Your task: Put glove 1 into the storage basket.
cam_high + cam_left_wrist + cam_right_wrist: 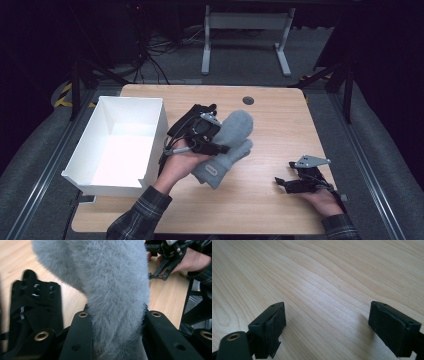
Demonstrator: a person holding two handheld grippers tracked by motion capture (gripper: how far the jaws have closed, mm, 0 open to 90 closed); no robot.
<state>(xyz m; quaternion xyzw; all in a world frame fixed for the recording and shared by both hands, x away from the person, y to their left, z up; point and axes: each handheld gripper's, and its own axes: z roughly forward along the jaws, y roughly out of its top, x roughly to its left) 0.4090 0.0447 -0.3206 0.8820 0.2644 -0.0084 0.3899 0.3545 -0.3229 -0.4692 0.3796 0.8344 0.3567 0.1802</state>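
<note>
A pair of fuzzy grey mittens (231,136) is lifted a little off the wooden table (270,115), held near the middle by my left gripper (216,145). In the left gripper view both black jaws press into the grey pile of the mitten (110,277), so the left gripper (119,314) is shut on it. A black glove (32,302) lies on the table just beyond, and it sits behind the hand in the high view (197,111). My right gripper (284,173) rests low at the table's right front, open, with only bare wood between its jaws (327,315).
An open white box (120,145), nothing inside it, stands on the table's left side. A round cable hole (248,100) is near the far edge. Table legs and cables lie on the floor behind.
</note>
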